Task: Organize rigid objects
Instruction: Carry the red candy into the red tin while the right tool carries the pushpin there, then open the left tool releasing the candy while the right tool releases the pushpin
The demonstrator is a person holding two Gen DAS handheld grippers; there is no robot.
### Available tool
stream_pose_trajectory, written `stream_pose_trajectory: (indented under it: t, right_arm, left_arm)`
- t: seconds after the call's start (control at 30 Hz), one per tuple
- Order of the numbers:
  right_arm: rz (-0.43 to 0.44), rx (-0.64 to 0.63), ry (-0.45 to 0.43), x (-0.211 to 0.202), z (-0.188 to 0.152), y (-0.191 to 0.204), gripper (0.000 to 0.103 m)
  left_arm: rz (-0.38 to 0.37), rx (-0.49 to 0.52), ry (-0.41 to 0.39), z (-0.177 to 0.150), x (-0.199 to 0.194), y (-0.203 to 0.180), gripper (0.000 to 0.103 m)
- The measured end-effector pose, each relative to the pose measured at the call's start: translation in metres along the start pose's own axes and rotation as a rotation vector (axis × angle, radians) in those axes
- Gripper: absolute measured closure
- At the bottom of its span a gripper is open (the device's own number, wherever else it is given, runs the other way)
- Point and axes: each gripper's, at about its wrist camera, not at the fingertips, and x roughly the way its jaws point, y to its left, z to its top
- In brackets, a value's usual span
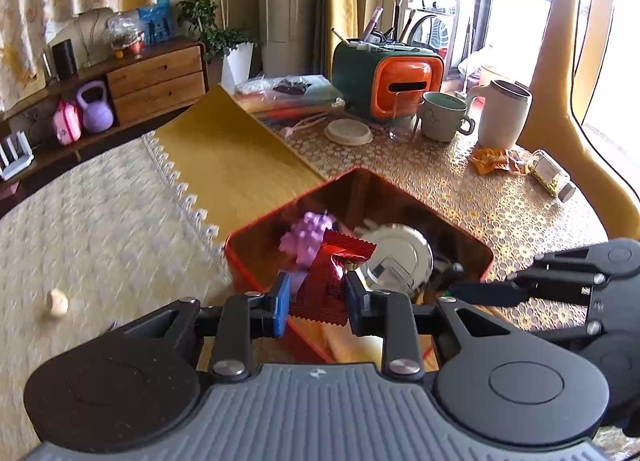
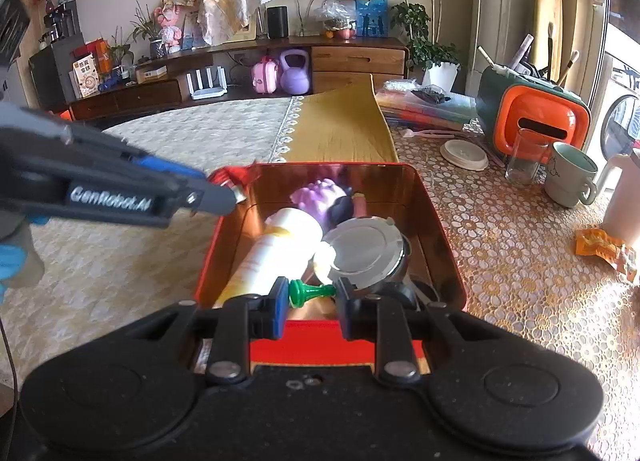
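Note:
A red metal tin (image 1: pixel 486 257) (image 2: pixel 444 229) stands open on the table. Inside lie a purple knobbly toy (image 1: pixel 306 235) (image 2: pixel 320 197), a round silver lid (image 1: pixel 396 257) (image 2: pixel 364 249) and a white bottle (image 2: pixel 276 253). My left gripper (image 1: pixel 316 299) is shut on a red foil packet (image 1: pixel 328 281), held over the tin's near corner. My right gripper (image 2: pixel 312 303) is shut on a small green chess pawn (image 2: pixel 310 292), lying sideways between the pads over the tin's near edge. The left gripper (image 2: pixel 224 193) also shows at the tin's left rim in the right wrist view.
Beyond the tin stand an orange and green organizer (image 1: pixel 386 73), a glass (image 1: pixel 402 117), a mug (image 1: pixel 442 117), a tall white cup (image 1: pixel 504 117) and a round lid (image 1: pixel 348 132). An orange wrapper (image 1: pixel 496 161) and a small jar (image 1: pixel 550 175) lie at the right. A small pale ball (image 1: pixel 57 303) rests on the cloth.

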Motion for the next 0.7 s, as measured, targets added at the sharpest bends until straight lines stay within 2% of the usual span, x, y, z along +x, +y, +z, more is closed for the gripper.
stream_pose_trajectory:
  t: [0.43,0.7]
  right_arm:
    - [0.017,-0.028,0.031,0.021,0.0,-0.004,0.079]
    - [0.03,-0.022,0.055,0.032,-0.001,-0.008,0.079]
  left_arm:
    - [0.002,0.064,0.047,0.034,0.067,-0.017,0.075]
    - [-0.005,0.045,0.092,0.039,0.097,-0.015,0.075]
